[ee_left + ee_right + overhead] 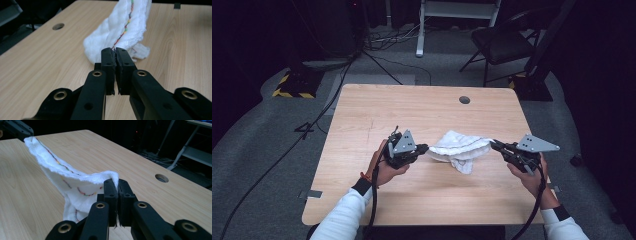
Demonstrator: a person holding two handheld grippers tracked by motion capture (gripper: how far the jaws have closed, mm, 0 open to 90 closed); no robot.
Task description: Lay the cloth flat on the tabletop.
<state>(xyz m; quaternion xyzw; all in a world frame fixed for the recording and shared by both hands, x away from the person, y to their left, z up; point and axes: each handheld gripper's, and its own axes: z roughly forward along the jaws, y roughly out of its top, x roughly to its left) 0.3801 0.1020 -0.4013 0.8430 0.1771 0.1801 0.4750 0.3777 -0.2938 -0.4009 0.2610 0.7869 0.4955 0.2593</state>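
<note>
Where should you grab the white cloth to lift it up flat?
By its stitched edge, one end from each side, as now: the left gripper is shut on one end of the cloth, the right gripper on the other. The cloth is thin and floppy, so its middle sags to the table between them.

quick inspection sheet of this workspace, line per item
surface: wooden table, round hole near far edge
job's things: white cloth with coloured stitching, held up by two edges, its middle sagging to the table
clutter: nothing seen
grippers: left claw and right claw each shut on a cloth edge
cables: one trails from each gripper; more on the floor
surroundings: dark room, grey carpet, folding chair behind the table
</note>
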